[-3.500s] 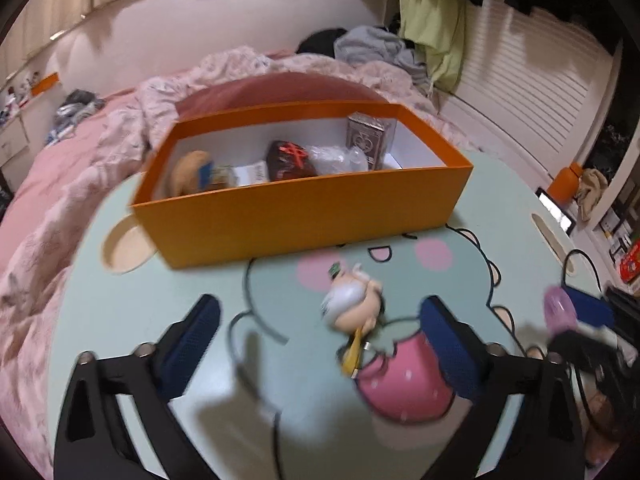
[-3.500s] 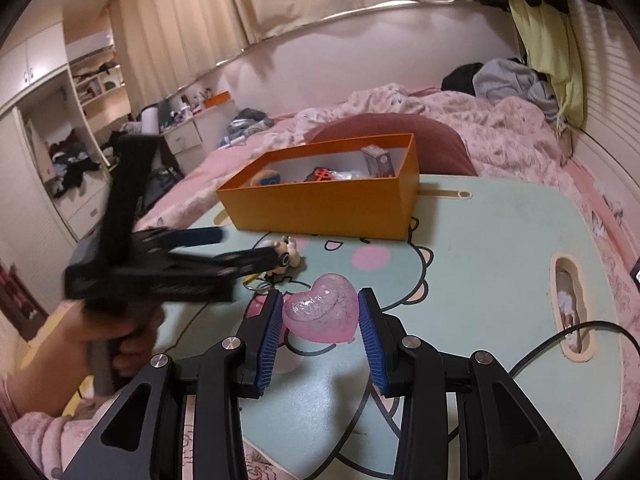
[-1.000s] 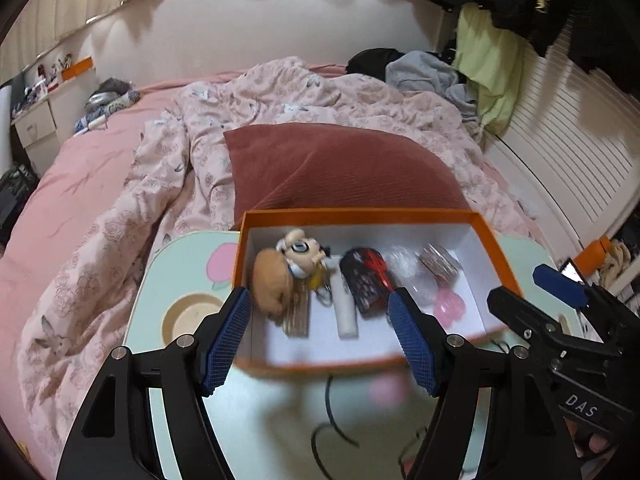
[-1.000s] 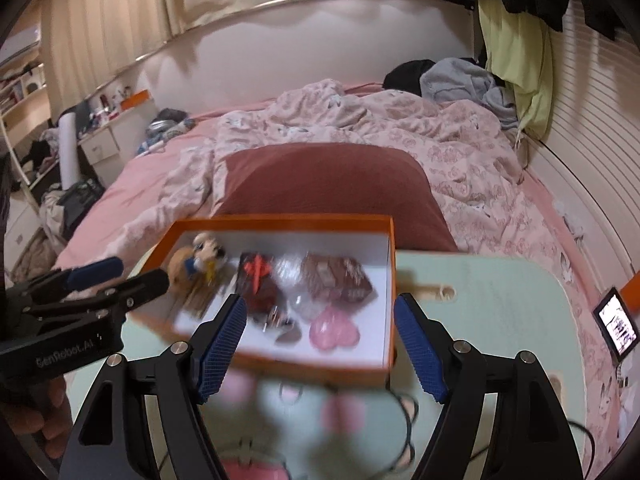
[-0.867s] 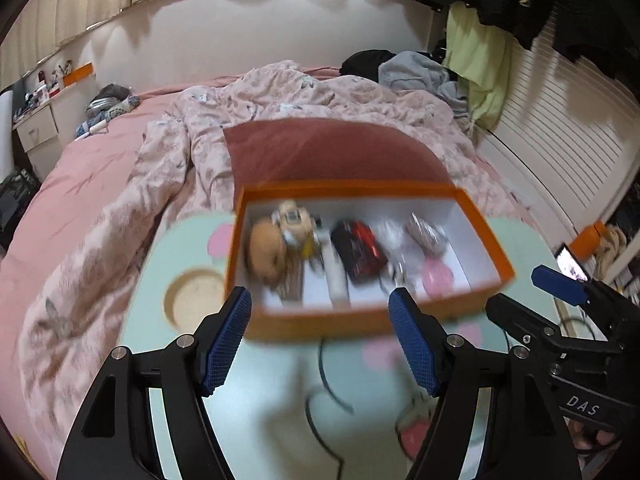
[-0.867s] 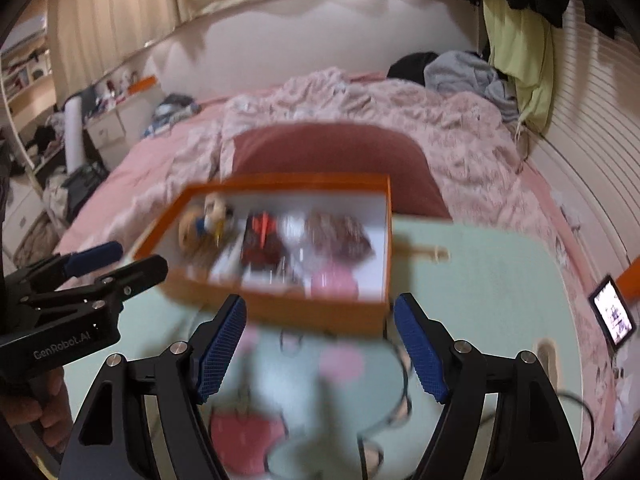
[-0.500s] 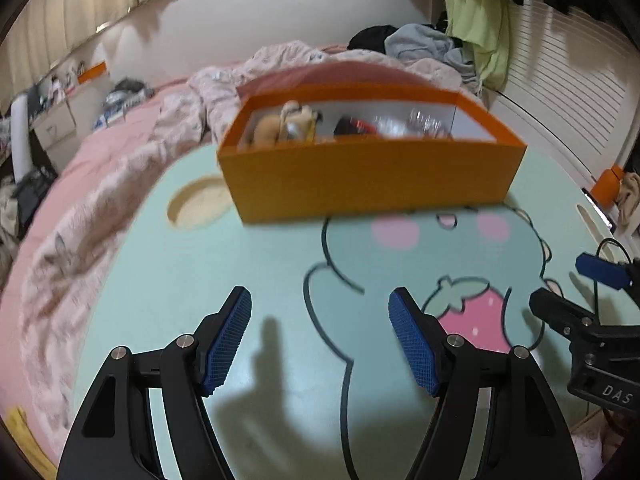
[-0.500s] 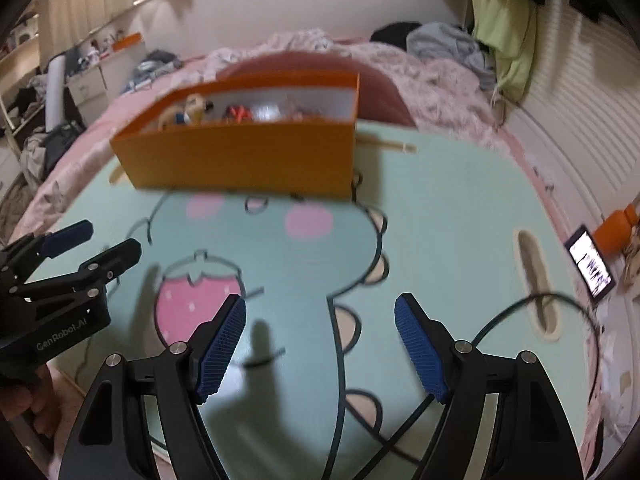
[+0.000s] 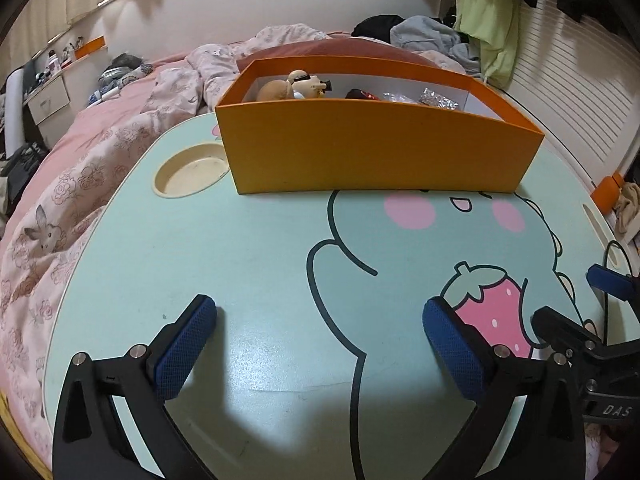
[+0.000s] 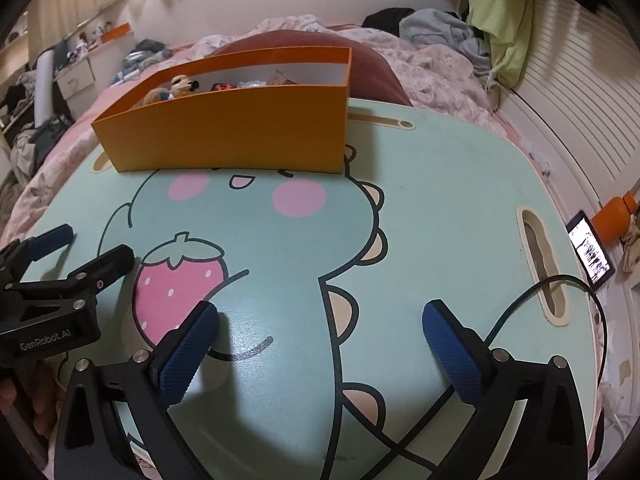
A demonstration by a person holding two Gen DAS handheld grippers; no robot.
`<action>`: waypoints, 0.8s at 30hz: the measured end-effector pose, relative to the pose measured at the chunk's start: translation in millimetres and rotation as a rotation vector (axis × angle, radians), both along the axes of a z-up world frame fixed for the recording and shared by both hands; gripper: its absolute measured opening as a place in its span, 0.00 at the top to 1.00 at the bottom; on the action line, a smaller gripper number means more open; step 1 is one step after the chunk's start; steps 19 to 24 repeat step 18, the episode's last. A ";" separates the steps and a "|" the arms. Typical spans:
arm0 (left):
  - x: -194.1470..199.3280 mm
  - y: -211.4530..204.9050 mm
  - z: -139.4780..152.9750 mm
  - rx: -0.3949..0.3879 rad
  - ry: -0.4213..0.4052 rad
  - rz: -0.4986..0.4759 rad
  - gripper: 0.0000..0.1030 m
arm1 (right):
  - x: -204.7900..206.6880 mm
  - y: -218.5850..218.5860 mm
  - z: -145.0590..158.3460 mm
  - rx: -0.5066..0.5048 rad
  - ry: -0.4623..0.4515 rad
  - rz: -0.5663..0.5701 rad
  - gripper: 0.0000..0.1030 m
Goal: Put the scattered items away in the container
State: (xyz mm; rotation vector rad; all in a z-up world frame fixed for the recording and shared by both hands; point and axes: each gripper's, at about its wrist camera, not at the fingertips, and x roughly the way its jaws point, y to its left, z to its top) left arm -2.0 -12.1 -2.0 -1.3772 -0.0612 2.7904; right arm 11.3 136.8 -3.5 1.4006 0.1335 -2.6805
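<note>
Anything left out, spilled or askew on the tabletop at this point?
Nothing stands out. The orange box sits upright on the table with the toys inside it, and no loose item shows on the tabletop.

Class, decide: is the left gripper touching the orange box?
Apart. The left wrist view shows bare table between the left gripper, its jaws opening and empty, and the orange box.

Ahead of the left gripper (image 9: 320, 332) the green table (image 9: 248, 264) lies bare up to the orange box (image 9: 376, 152), whose near wall blocks the way at table height; above its rim the top is open. Nothing stands between either gripper's opening jaws. A black cable (image 10: 576, 292) crosses the table just beside the right gripper (image 10: 320, 334).
</note>
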 end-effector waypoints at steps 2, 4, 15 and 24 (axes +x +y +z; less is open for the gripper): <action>-0.3 0.0 -0.2 -0.001 -0.001 0.000 0.00 | -0.3 -0.2 0.2 0.000 0.000 0.000 0.00; -0.6 1.3 -0.1 -0.001 -0.002 -0.001 0.00 | -0.2 0.1 0.3 0.000 -0.001 0.000 0.00; -0.8 2.1 -0.6 -0.003 -0.008 -0.004 0.00 | -0.8 0.0 0.6 0.000 0.000 0.000 0.00; -1.4 1.7 -0.6 -0.001 -0.007 -0.010 0.00 | -0.7 -0.3 0.7 0.001 0.000 0.000 0.00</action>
